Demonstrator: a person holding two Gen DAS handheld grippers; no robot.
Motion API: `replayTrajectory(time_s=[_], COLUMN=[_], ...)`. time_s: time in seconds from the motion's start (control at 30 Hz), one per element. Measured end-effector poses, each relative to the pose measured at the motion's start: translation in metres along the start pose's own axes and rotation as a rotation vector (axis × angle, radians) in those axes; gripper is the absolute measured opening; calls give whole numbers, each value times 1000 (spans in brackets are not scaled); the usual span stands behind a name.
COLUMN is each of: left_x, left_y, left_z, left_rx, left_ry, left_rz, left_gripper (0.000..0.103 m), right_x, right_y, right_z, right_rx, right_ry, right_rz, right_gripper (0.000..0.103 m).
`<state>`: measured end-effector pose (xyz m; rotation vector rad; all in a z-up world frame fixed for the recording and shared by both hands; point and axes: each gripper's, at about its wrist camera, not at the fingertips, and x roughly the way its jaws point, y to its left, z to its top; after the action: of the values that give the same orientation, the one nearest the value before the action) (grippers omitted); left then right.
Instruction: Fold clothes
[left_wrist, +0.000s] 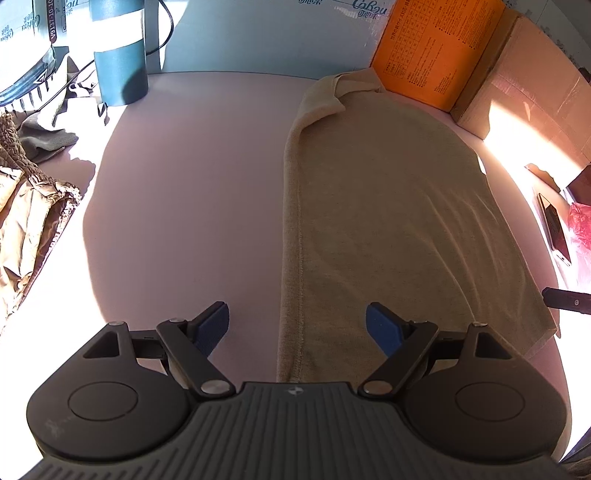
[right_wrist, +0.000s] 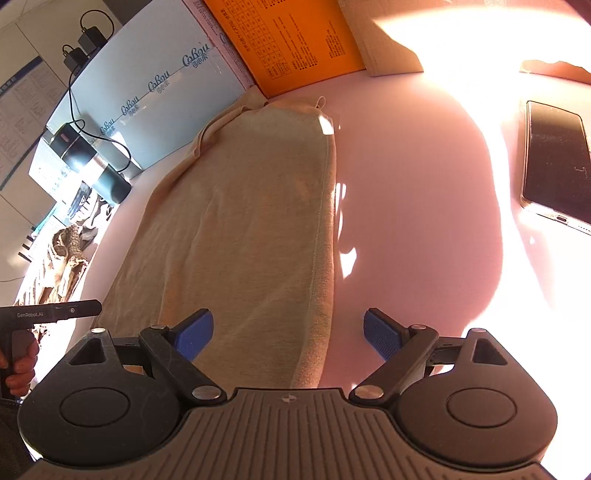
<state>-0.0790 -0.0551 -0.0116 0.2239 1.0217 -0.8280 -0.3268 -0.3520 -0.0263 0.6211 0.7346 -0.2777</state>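
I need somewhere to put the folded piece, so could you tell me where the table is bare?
Bare table lies between the beige garment and the clothes pile; another patch lies between garment and phone. The far edge is crowded by the orange box.

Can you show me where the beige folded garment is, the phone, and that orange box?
beige folded garment (left_wrist: 388, 206): left wrist view, middle of its top layer.
phone (right_wrist: 556, 162): right wrist view, centre of its dark screen.
orange box (left_wrist: 439, 44): left wrist view, its printed face.
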Motion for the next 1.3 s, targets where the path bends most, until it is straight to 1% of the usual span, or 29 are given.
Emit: replayTrajectory(time_s=[0.07,0.23,0.27,0.33,0.37,0.4,0.47,0.5,0.53,0.57,0.6,0.63,0.67,0.7,0.73,0.8,0.87,1.07,1.2,1.3], left_x=[2,4,4,2,1,0,-3,-4,-5,-6,-7,-8,-9,-10,-10,-14,-17,-28,-37,-39], left_y=[-3,-8,-8,-9,-9,-8,-4,-2,0,2,4,5,7,9,10,10,10,10,10,13], left_z=[0,-3,-4,-6,-7,-7,-8,-9,-9,-9,-10,-10,-10,-11,-11,-12,-12,-9,-9,-10], left_rx=[14,56,64,72,74,72,54,48,43,37,36,35,29,21,12,12,8,-9,-7,-14], left_ry=[6,6,3,-3,-7,-11,-16,-18,-19,-21,-22,-24,-20,-16,-11,-19,-26,-51,-67,-64], left_rz=[8,28,31,40,46,50,52,53,54,55,49,41,27,13,-1,-19,-42,-57,-62,-57], left_gripper=[80,80,80,80,79,79,74,70,63,59,47,32,23,5,2,2,1,1,1,1], right_x=[-1,-4,-4,-5,-5,-5,-5,-5,-5,-5,-4,-4,-4,-5,-5,-7,-9,-17,-24,-30], right_y=[2,4,5,8,10,11,12,12,10,8,6,3,2,0,-2,-6,-7,-5,-4,-6], right_z=[-2,-9,-10,-11,-12,-13,-14,-14,-15,-15,-16,-17,-18,-19,-19,-19,-19,-14,-11,-10], right_rx=[-10,-45,-51,-66,-75,-79,-66,-52,-34,-15,7,25,40,56,82,123,138,149,146,144], right_ry=[-10,-7,-5,4,9,16,31,35,39,44,54,59,60,60,62,66,67,62,60,57], right_rz=[-23,-27,-26,-21,-18,-12,1,9,19,30,38,48,58,66,77,98,109,146,158,160], right_gripper=[88,88,87,78,68,54,42,36,32,20,10,9,9,9,8,7,6,6,6,6])
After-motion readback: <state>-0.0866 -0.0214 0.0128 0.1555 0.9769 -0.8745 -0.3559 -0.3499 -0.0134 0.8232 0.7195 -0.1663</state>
